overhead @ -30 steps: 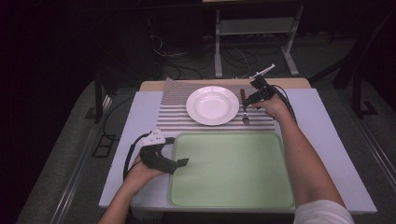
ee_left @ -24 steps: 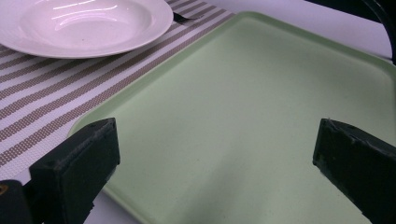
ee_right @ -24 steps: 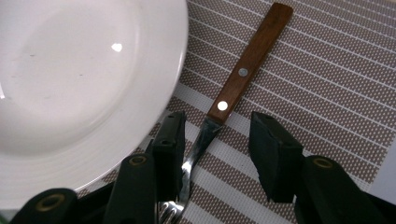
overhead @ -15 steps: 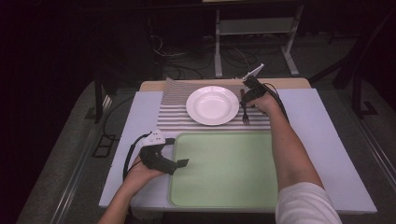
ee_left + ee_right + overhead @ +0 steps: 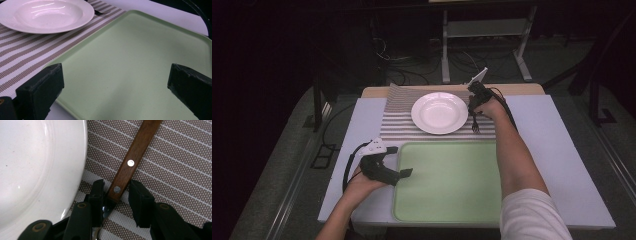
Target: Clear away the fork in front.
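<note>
Now | white table (image 5: pixel 557 150), striped mat (image 5: pixel 399 122), dark room | left gripper (image 5: pixel 115 82) jaws wide | right gripper (image 5: pixel 116 195) jaws astride fork (image 5: pixel 128 162), narrow

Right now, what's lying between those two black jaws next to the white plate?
In the right gripper view, the wooden handle of a fork lies between the jaws, on the striped mat beside the plate. The jaws straddle it with gaps either side.

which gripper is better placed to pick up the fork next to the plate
Right. The right gripper already has its open jaws on either side of the fork, at the near end of its wooden handle beside the plate. The left gripper sits open at the green tray, well away from it.
</note>
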